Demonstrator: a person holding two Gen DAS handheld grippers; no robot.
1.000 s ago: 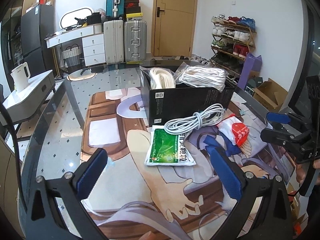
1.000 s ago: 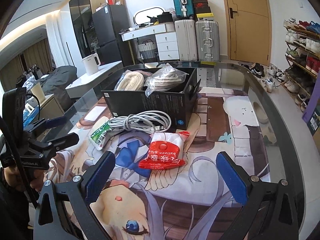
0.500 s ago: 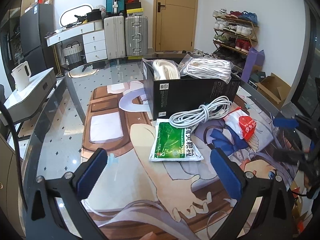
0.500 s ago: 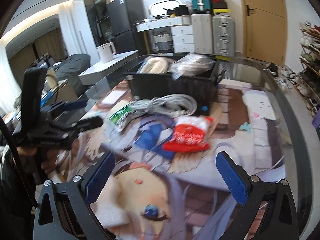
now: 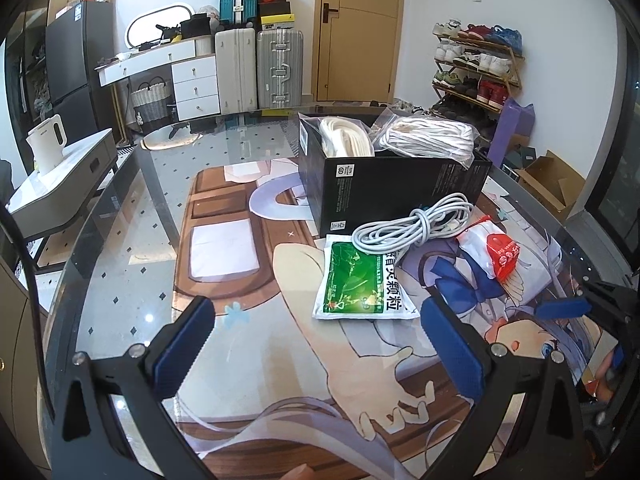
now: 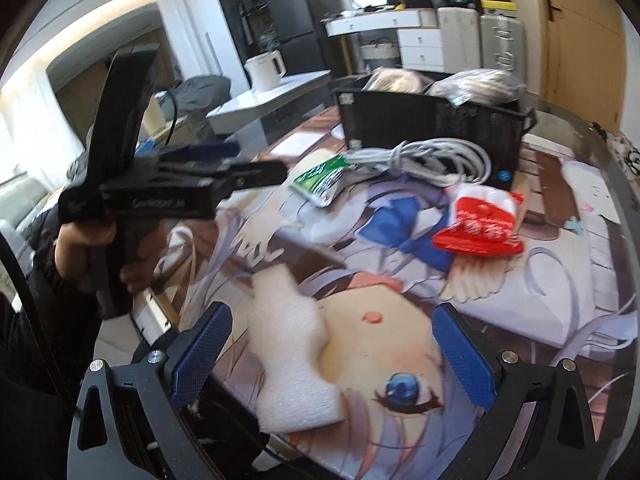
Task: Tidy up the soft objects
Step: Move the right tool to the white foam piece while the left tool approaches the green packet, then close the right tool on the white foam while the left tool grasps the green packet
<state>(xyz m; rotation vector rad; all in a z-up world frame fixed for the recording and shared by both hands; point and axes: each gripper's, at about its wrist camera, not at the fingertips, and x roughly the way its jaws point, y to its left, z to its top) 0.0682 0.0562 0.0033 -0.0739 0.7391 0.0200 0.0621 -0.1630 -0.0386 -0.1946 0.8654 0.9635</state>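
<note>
A black box (image 5: 400,192) on the table holds two bagged white rope bundles (image 5: 424,136). In front of it lie a coiled grey cable (image 5: 412,228), a green packet (image 5: 360,284) and a red-and-white packet (image 5: 492,248). My left gripper (image 5: 320,352) is open and empty, hovering short of the green packet. My right gripper (image 6: 332,360) is open and empty above a white foam piece (image 6: 292,360) near the table's front edge. The box (image 6: 432,120), cable (image 6: 432,156), green packet (image 6: 320,176) and red packet (image 6: 480,224) lie beyond it. The left gripper (image 6: 224,168) shows at the left.
The glass table (image 5: 120,264) carries a printed anime mat (image 5: 248,280). A white side table with a kettle (image 5: 48,148) stands left. Suitcases (image 5: 256,68), a dresser, a door and a shoe rack (image 5: 476,68) line the far walls.
My right gripper has swung left and pulled back toward the table's front edge, bringing the white foam piece into view. My left gripper has drawn back slightly. Both stay open.
</note>
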